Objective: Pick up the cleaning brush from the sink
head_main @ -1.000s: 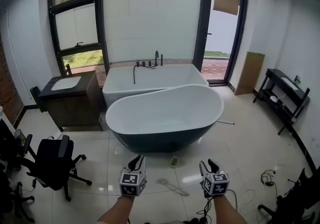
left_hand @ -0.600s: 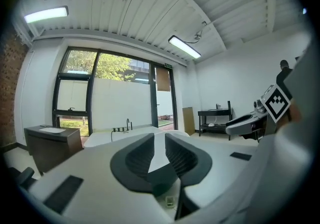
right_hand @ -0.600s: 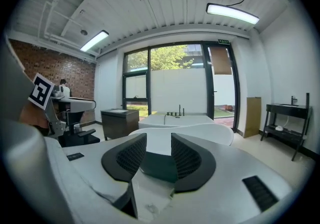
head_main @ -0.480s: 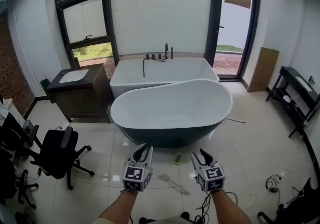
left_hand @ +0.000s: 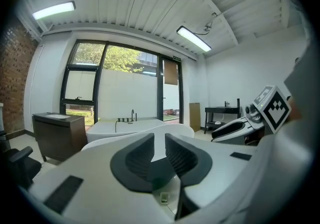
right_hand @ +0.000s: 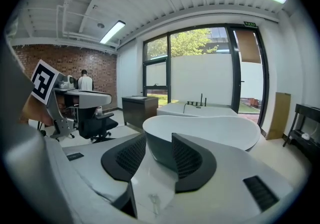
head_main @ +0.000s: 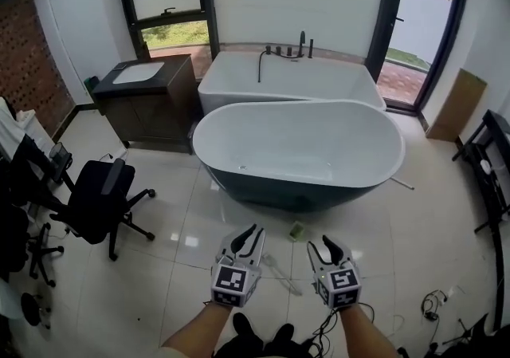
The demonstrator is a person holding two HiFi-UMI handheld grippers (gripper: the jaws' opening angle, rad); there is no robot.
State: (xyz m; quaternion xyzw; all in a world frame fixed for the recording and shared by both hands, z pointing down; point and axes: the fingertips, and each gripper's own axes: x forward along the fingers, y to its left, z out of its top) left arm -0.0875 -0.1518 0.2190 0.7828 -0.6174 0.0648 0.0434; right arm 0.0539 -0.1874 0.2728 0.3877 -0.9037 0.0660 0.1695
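Observation:
The sink (head_main: 137, 72) is a white basin on a dark cabinet (head_main: 155, 109) at the back left; no brush shows in it from here. The cabinet also appears in the left gripper view (left_hand: 52, 135) and the right gripper view (right_hand: 134, 109), far off. My left gripper (head_main: 249, 233) (left_hand: 160, 140) is open and empty, low over the floor tiles. My right gripper (head_main: 321, 245) (right_hand: 159, 140) is beside it, open, nothing between its jaws, which have just opened slightly. A thin long-handled white object (head_main: 280, 273) lies on the floor between the grippers.
A dark oval bathtub (head_main: 299, 189) stands just ahead, with a white rectangular tub (head_main: 287, 81) behind it. A black office chair (head_main: 100, 197) is at the left. A small green item (head_main: 296, 230) lies by the tub's base. A black rack (head_main: 488, 161) and cables (head_main: 430, 300) are at the right.
The view has moved closer to the tubs and tilted down, so the sink cabinet sits higher and more to the right in the frame. Both grippers advanced and stay empty.

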